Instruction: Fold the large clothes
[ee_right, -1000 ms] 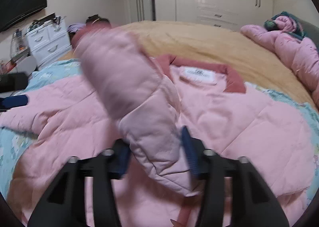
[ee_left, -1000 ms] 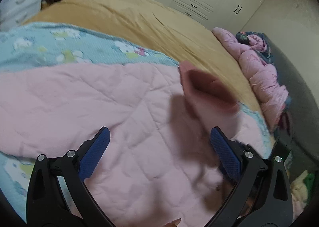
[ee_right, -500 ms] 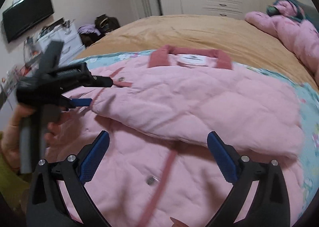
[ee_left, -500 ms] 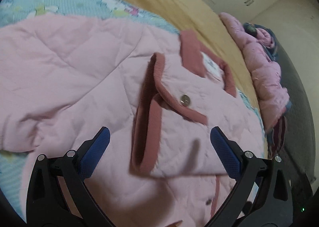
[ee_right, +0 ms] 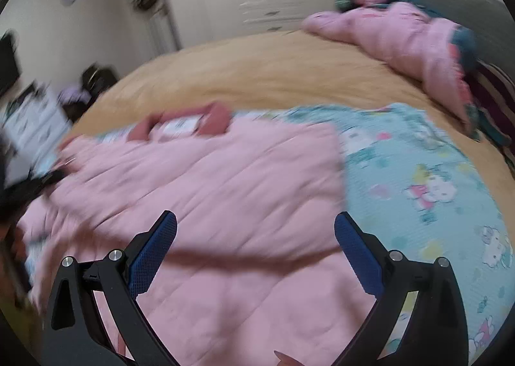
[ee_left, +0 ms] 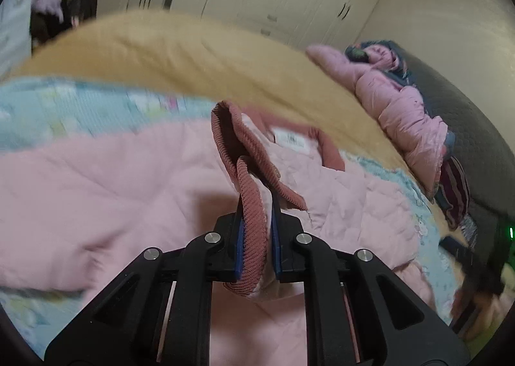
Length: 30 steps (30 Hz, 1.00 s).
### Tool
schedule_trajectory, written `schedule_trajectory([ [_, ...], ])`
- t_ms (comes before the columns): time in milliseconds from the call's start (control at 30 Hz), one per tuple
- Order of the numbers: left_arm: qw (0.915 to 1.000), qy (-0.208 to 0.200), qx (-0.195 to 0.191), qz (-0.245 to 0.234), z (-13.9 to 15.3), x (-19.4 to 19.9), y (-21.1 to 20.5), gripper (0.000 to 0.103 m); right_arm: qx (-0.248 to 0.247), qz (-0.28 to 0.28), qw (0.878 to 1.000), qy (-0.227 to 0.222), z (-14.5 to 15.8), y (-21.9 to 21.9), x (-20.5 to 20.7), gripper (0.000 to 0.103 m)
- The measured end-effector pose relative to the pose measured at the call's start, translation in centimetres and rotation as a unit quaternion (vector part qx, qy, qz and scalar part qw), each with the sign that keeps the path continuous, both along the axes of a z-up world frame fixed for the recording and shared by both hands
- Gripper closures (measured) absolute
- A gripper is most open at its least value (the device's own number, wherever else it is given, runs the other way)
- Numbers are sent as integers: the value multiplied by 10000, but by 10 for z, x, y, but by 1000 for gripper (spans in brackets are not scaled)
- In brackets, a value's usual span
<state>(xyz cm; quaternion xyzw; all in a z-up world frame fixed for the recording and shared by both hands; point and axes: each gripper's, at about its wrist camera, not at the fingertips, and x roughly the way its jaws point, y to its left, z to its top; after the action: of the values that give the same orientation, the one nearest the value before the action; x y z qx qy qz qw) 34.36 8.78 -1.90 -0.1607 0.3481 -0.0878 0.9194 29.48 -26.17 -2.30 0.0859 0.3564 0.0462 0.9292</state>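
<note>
The left gripper (ee_left: 256, 221) has just closed, and its blue textured pads pinch the ribbed, dusty-rose knit cuff (ee_left: 252, 231) of the pale pink quilted jacket (ee_left: 96, 192). The cuff bunches into a thick corded fold that stands up between the jaws and curls away ahead of them. The jacket lies spread below and ahead of this gripper on a light blue cartoon-print sheet (ee_left: 64, 102). Its diamond-stitched padding looks soft and puffy. Its rose collar (ee_left: 328, 147), with a white label, lies ahead and slightly right, so the jacket's length runs away from the gripper toward the mustard-tan fuzzy blanket (ee_left: 193, 54) beyond.

The right gripper (ee_right: 256, 256) stands wide, jaws apart with nothing between them, above the jacket's quilted body (ee_right: 225, 205). The collar (ee_right: 219, 118) lies ahead and to the left, blurred.
</note>
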Motion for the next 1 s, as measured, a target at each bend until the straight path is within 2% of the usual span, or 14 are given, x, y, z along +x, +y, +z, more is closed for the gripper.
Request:
schedule_trajectory([
  [67,9999,133,102,13,-6,0,6,97,178,-179,9996,104,-1,-9,17,5],
  [133,9989,410,241,62,-26,6,7,97,210,-258,9990,290,-7,-8,35,6],
  [233,9968,746,245,119,-51,15,10,97,202,37,9984,521,-20,7,61,24],
  [333,9956,832,394,166,-64,16,10,96,-159,234,9971,711,-37,24,80,22],
  [400,9948,890,475,159,-69,16,10,96,-448,113,9929,1096,-55,26,94,22],
  [467,9943,897,570,130,-73,15,9,96,-433,86,9880,1477,-76,27,103,21],
  [600,9939,932,578,82,-79,15,7,95,-538,47,9862,1564,-96,28,106,20],
  [800,9924,1111,522,116,-86,22,8,91,-773,-49,9847,1561,-97,35,107,19],
  [867,9914,1183,546,111,-83,20,8,86,-747,-14,9856,1518,-87,38,102,17],
  [900,9916,1173,520,131,-79,18,10,78,-658,32,9874,1439,-80,39,96,13],
  [933,9923,1130,497,122,-74,14,12,73,-459,137,9907,1277,-69,39,87,5],
  [1000,9935,954,609,155,-58,7,15,57,-226,258,9943,1011,-50,40,69,4],
])
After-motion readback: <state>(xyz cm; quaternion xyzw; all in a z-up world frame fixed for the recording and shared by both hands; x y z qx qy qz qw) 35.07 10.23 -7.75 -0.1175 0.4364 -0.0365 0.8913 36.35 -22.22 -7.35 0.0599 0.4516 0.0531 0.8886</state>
